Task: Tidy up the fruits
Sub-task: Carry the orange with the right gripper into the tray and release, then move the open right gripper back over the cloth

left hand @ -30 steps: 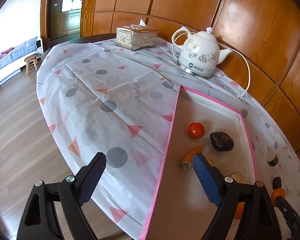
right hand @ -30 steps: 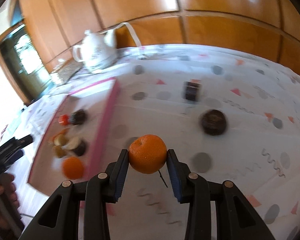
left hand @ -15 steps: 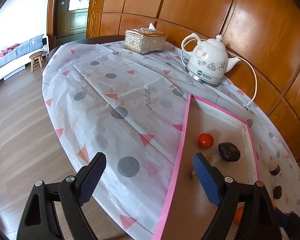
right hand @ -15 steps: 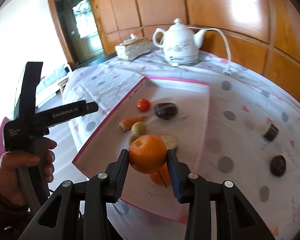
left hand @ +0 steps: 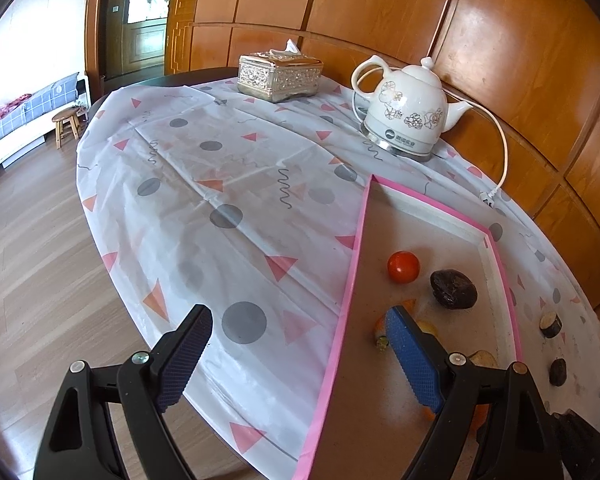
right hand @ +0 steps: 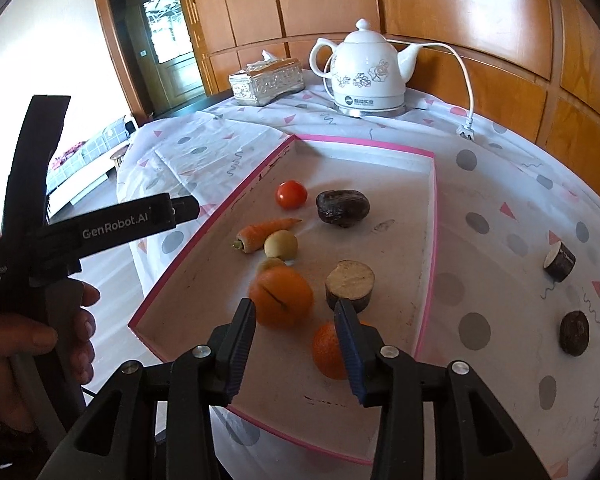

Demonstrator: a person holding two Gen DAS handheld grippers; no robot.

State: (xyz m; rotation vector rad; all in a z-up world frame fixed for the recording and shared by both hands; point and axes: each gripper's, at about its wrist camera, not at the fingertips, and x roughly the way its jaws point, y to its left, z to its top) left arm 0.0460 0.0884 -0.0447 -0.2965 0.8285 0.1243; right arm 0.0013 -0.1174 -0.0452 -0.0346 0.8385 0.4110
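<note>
A pink-rimmed tray [right hand: 432, 216] [left hand: 354, 264] lies on the table. My right gripper [right hand: 296, 320] is open above its near end; a blurred orange [right hand: 281, 297] sits free just beyond the fingers. A second orange [right hand: 329, 348] lies beside the right finger. The tray also holds a tomato [right hand: 291, 194] [left hand: 403, 266], a dark fruit [right hand: 342, 208] [left hand: 453, 289], a carrot [right hand: 265, 233], a pale round fruit [right hand: 281, 245] and a cut brown piece [right hand: 350, 283]. My left gripper [left hand: 296, 352] is open and empty over the tray's left edge.
Two dark pieces [right hand: 559, 260] [right hand: 574, 333] lie on the tablecloth right of the tray. A white kettle [right hand: 366, 76] with its cord [right hand: 466, 80] and a tissue box [right hand: 266, 81] stand at the back. The table edge drops to the floor on the left.
My right gripper has opened and let go of the orange, which now sits in the tray. The left gripper has drawn back slightly, still open.
</note>
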